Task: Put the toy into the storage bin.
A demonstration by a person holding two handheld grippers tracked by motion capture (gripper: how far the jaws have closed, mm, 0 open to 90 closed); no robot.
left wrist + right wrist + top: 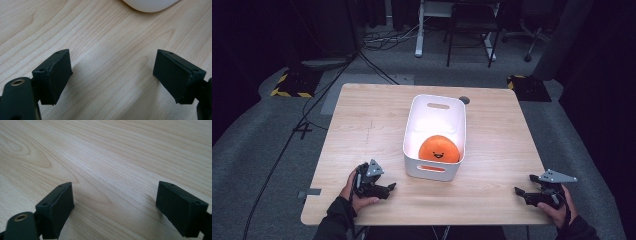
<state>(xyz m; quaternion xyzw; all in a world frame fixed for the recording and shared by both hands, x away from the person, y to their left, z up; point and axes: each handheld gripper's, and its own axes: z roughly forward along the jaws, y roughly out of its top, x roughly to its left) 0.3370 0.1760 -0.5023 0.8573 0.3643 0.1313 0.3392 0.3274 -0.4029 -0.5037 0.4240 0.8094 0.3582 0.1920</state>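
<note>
An orange round plush with a smiling face [439,149] lies in the near end of a white plastic bin [412,135] in the middle of the wooden table [362,125]. My left gripper [391,187] rests near the front left edge, a little left of the bin, pointing right. Its jaws stand open over bare wood [112,72] with nothing between them; the bin's rounded corner [150,5] shows just ahead. My right gripper [518,191] sits at the front right corner, pointing left, open over bare wood [115,202] and holding nothing.
The bin has a cut-out handle at each short end [438,105]. A small grey disc [464,100] lies on the table behind the bin. Beyond the table are cables on the floor [382,40], a desk leg [418,30] and chairs [472,25].
</note>
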